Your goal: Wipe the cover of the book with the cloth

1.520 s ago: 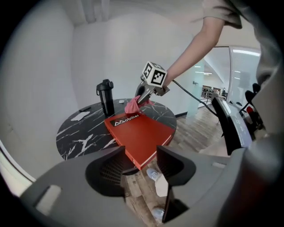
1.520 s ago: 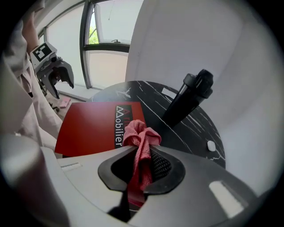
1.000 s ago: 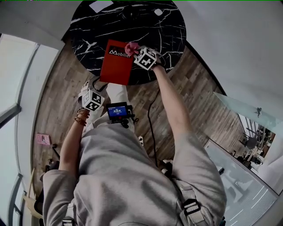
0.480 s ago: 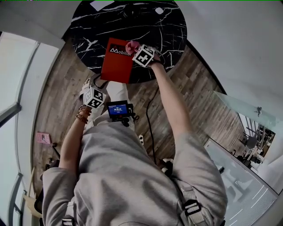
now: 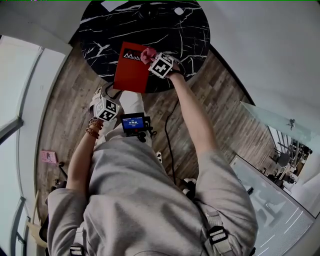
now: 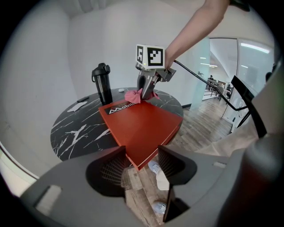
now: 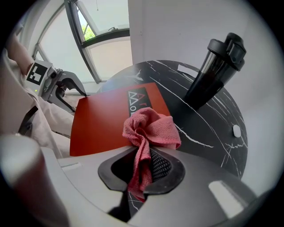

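A red book point(image 5: 131, 70) with white lettering lies on the round black marble table point(image 5: 150, 30), its near end jutting past the table edge. My right gripper point(image 5: 155, 60) is shut on a bunched pink cloth point(image 5: 147, 54), which rests on the book's far right corner over the lettering. In the right gripper view the cloth point(image 7: 151, 128) hangs between the jaws above the book point(image 7: 111, 119). My left gripper point(image 5: 103, 102) is held below the table edge. Its jaws point(image 6: 140, 166) stand open and hold nothing, with the book's near corner point(image 6: 137, 162) just ahead of them.
A tall black bottle point(image 6: 103, 83) stands on the table beyond the book. A white card point(image 5: 114, 6) and a small white disc point(image 5: 179, 13) lie at the far side. Wooden floor point(image 5: 220, 115) surrounds the table; a cable point(image 5: 170, 135) hangs from the right gripper.
The right gripper has slid the cloth a little to the left, covering more of the lettering. The left gripper has risen slightly toward the book's near end.
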Motion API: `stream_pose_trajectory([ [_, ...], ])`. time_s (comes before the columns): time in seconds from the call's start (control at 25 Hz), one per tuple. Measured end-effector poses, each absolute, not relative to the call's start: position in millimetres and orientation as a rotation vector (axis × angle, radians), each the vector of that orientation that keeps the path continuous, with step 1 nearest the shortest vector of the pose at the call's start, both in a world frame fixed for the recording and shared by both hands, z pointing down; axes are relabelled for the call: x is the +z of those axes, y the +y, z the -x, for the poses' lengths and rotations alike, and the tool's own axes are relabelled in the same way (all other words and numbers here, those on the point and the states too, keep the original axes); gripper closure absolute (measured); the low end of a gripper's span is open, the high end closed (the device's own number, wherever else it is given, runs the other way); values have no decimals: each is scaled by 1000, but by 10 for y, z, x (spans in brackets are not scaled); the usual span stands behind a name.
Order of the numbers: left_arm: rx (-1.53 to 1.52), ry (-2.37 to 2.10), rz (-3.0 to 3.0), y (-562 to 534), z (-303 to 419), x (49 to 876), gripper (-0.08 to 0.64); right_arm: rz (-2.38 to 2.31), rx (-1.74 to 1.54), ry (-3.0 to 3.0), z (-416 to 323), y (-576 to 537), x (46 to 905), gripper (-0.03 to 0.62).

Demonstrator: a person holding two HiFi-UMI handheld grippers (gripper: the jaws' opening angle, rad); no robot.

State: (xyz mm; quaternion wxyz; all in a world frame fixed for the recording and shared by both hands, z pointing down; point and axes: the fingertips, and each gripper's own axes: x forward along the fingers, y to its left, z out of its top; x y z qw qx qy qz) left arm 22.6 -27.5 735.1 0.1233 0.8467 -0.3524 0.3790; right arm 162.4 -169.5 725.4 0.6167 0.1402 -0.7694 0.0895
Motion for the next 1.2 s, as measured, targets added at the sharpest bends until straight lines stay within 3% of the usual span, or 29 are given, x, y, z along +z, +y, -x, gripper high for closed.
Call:
stream_pose_trajectory([
  [1.2,1114,-985,-2448,-291,-230,7373,330,-319,222,-1713,-1556,-1241,7283,534],
])
